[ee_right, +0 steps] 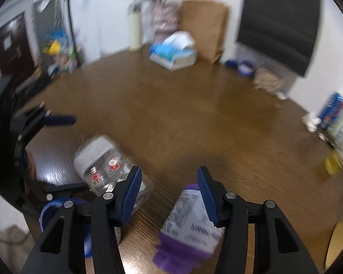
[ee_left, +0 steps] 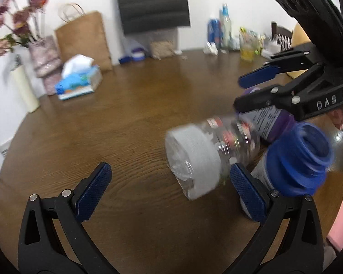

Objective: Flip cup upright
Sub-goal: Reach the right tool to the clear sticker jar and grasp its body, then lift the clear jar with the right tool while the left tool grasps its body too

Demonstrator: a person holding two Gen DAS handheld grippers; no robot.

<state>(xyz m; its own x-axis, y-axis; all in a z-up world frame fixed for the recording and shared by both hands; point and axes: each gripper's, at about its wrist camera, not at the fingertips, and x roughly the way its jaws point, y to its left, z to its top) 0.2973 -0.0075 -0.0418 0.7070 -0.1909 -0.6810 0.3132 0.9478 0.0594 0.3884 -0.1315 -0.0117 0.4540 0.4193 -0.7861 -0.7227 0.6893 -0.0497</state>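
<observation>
A clear plastic cup (ee_left: 208,153) with small red stickers and a frosted white base lies on its side on the brown table (ee_left: 125,118). It also shows in the right wrist view (ee_right: 105,164). My left gripper (ee_left: 169,182) is open, the cup's base lying between its fingers near the right one. My right gripper (ee_right: 169,194) is open above a purple-capped bottle (ee_right: 189,228) lying on its side. A blue-capped container (ee_left: 295,159) lies beside the cup. The right gripper shows in the left wrist view (ee_left: 242,93).
A tissue box (ee_left: 80,82), a brown paper bag (ee_left: 84,38), a vase of dried flowers (ee_left: 25,84) and bottles (ee_left: 224,29) stand along the table's far edge. A dark screen (ee_left: 153,2) hangs on the wall. A pink object (ee_left: 340,226) lies at the right.
</observation>
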